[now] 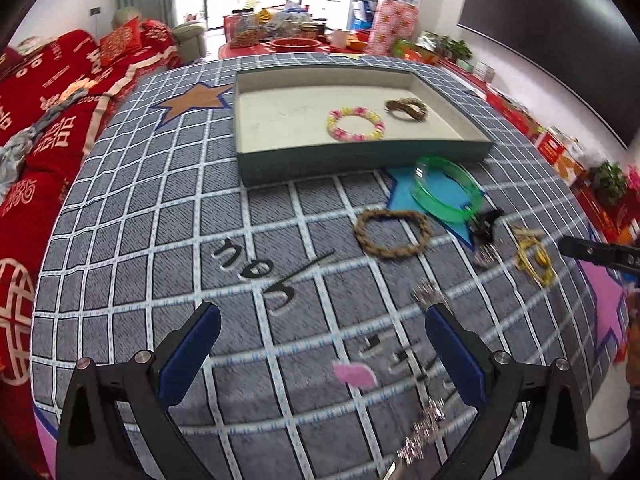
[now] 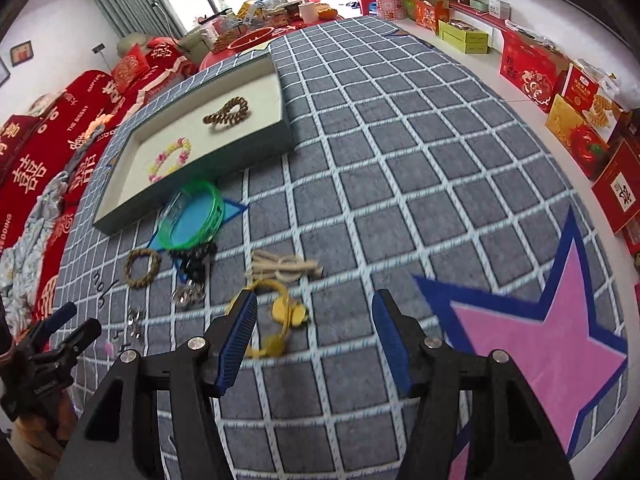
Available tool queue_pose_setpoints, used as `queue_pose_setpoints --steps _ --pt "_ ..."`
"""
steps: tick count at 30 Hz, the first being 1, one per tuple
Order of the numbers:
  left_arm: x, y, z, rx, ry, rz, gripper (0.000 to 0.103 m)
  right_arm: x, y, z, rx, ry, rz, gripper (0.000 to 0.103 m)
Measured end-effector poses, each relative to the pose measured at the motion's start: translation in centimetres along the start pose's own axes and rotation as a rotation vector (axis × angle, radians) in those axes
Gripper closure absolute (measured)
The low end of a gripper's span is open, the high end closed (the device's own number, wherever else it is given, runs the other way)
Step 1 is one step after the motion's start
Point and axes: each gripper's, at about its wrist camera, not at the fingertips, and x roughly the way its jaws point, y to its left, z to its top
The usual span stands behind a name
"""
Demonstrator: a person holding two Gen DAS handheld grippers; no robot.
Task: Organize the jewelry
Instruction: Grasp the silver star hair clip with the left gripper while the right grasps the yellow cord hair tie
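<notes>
Surface: grey woven rug (image 1: pixel 160 240) with a white grid and star patches in brown, blue and pink.
Tray: shallow rectangular box (image 1: pixel 360 156), grey-green walls, pale flat floor; it sits on the rug at the far side of the loose pieces.
Tray contents: pink-and-yellow beaded bracelet (image 1: pixel 355 124), a neat ring, and a brown braided bracelet (image 1: pixel 407 109) folded into a loop, lying just beside it, apart.
Loose jewelry: translucent green plastic bangle (image 1: pixel 446 188), smooth and wide, tilted just beside the tray's near wall; tan rope-twist bracelet (image 1: pixel 393 234), an open ring on the rug; black beaded piece (image 2: pixel 194 262) near the bangle; yellow cord piece with round charms (image 2: pixel 280 320); cream cord bundle (image 2: pixel 286 266); small silvery sparkly pieces (image 1: pixel 428 296), blurred.
Left gripper (image 1: pixel 322 316): blue ribbed pads spread wide, nothing between them, above bare rug.
Right gripper (image 2: pixel 314 306): fingers parted and empty, the yellow piece lying on the rug between the tips.
</notes>
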Motion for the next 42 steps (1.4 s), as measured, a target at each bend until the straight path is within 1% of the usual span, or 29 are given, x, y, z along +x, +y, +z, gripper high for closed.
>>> queue_pose_setpoints --steps 2,5,8,10,14,18,20,23,25,26,27,28,29,30,31,33,35,38,42 --pt "-0.6 -0.7 -0.9 0.043 0.010 -0.025 0.000 0.0 0.3 -0.9 -0.013 0.007 0.002 0.039" --pt "-1.5 -1.8 -2.2 0.113 0.020 -0.043 0.000 0.5 0.9 -1.7 -0.030 0.020 0.000 0.039" --pt "-2.0 -3.0 -3.2 0.185 0.020 -0.035 0.000 0.9 1.5 -2.1 -0.043 0.026 -0.003 0.039" --pt "-2.1 -3.7 -3.8 0.216 0.022 -0.027 0.000 1.0 2.0 -2.0 -0.066 0.016 -0.021 0.039" --pt "-1.7 -4.4 -4.6 0.240 0.043 -0.009 0.000 1.0 3.0 -1.8 -0.104 -0.002 -0.032 0.039" --pt "-1.4 -4.8 -5.2 0.251 0.064 0.008 0.000 1.5 3.1 -1.2 -0.107 -0.010 -0.085 0.039" --pt "-1.3 -4.8 -5.4 0.254 0.071 0.012 0.007 1.9 3.2 -1.3 -0.115 0.009 -0.088 0.039" --pt "-1.1 -4.5 -5.3 0.230 0.078 -0.010 0.012 2.0 4.1 -1.9 -0.173 0.010 -0.126 0.040" --pt "-1.2 -4.6 -5.3 0.225 0.080 -0.029 0.021 2.1 4.8 -2.4 -0.211 0.010 -0.153 0.040" --pt "-1.3 -4.7 -5.4 0.228 0.080 -0.035 0.023 2.1 5.1 -2.7 -0.232 0.008 -0.171 0.040" --pt "-1.3 -4.9 -5.5 0.234 0.078 -0.037 0.029 2.1 5.5 -3.0 -0.252 0.000 -0.180 0.042" --pt "-1.5 -5.2 -5.6 0.247 0.076 -0.043 0.031 2.1 5.7 -3.1 -0.256 0.000 -0.174 0.046" --pt "-1.6 -5.5 -5.7 0.258 0.076 -0.054 0.040 2.0 5.9 -3.2 -0.259 -0.001 -0.171 0.049" --pt "-1.7 -5.7 -5.7 0.270 0.075 -0.066 0.054 1.9 6.0 -3.2 -0.259 -0.001 -0.165 0.058" --pt "-1.7 -6.0 -5.8 0.280 0.070 -0.068 0.070 1.8 6.1 -3.3 -0.261 -0.003 -0.163 0.072" --pt "-1.9 -6.5 -6.0 0.302 0.063 -0.059 0.073 1.7 6.3 -3.4 -0.261 -0.002 -0.148 0.087" --pt "-1.9 -6.4 -6.0 0.291 0.061 -0.061 0.073 1.6 6.1 -3.5 -0.252 -0.005 -0.135 0.087" --pt "-2.1 -5.5 -5.7 0.240 0.062 -0.078 0.073 0.7 5.3 -3.6 -0.207 -0.018 -0.062 0.087" --pt "-2.6 -3.8 -5.0 0.164 0.046 -0.106 0.073 -0.9 4.8 -3.4 -0.190 -0.058 -0.041 0.089"
